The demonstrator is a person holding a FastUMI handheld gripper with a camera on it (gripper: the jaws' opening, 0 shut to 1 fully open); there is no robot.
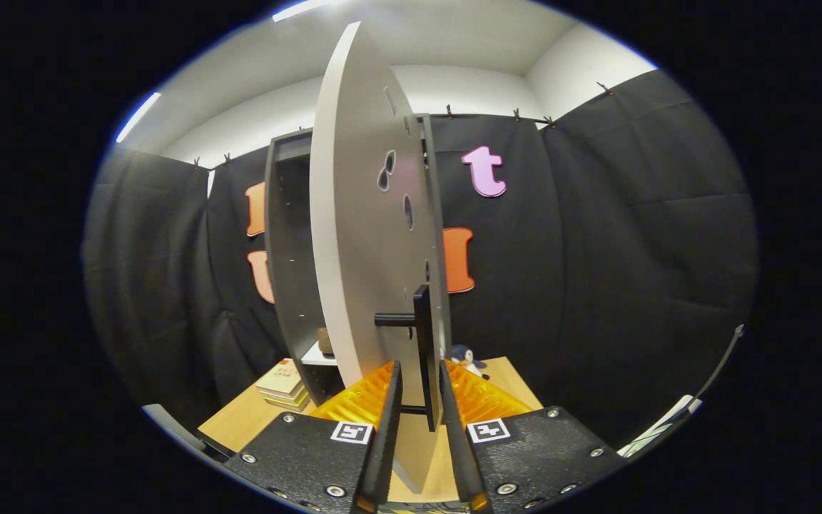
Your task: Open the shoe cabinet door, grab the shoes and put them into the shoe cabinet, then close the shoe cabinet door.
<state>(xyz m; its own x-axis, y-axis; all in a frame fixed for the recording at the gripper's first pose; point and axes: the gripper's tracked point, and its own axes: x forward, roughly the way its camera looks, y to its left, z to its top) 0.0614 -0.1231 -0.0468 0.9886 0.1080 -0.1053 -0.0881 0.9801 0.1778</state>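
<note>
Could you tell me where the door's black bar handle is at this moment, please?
In the gripper view, the black bar handle stands upright between the gripper's two fingers, mounted on the open pale grey cabinet door.

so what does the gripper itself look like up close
The gripper has two flat, narrow fingers mounted on wide black textured plates studded with silver screws. Each plate carries a small square black-and-white marker near its finger. Ribbed orange panels sit just behind the fingers on both sides.
</note>
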